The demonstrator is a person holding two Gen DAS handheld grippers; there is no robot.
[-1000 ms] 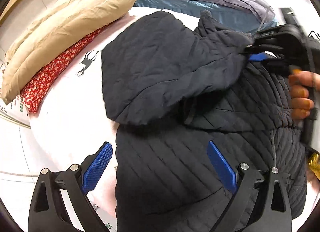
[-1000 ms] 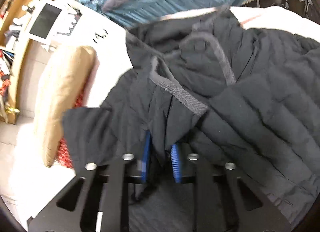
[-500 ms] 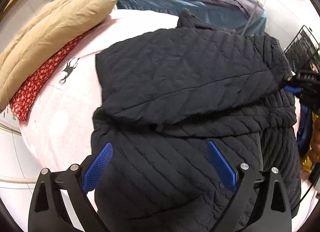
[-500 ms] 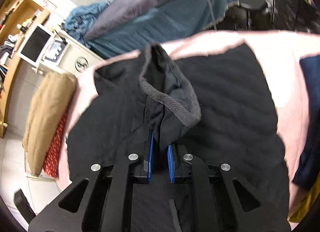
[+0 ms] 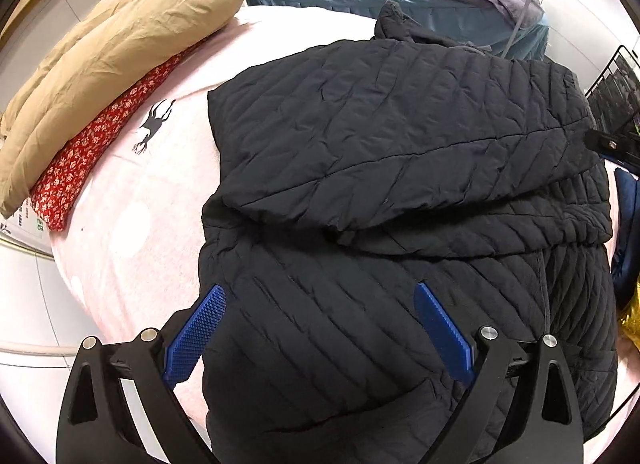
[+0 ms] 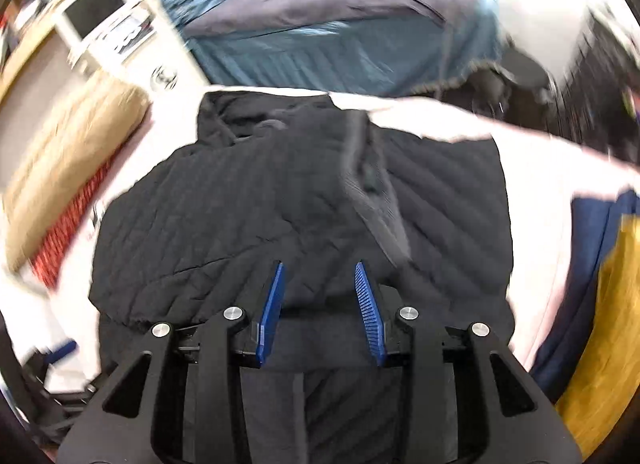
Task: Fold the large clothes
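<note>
Left gripper (image 5: 320, 304) and right gripper (image 6: 319, 276) both gape empty.

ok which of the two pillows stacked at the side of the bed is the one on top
The tan pillow is on top. It is plain and bulky, lying over the red floral pillow, of which only a patterned strip shows beneath it.

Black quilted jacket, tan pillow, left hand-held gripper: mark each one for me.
black quilted jacket (image 5: 380, 136), left wrist view, on the folded-over upper panel.
tan pillow (image 5: 120, 52), left wrist view, on its wrinkled top face.
left hand-held gripper (image 5: 320, 336), left wrist view, midway between its blue fingertips.
</note>
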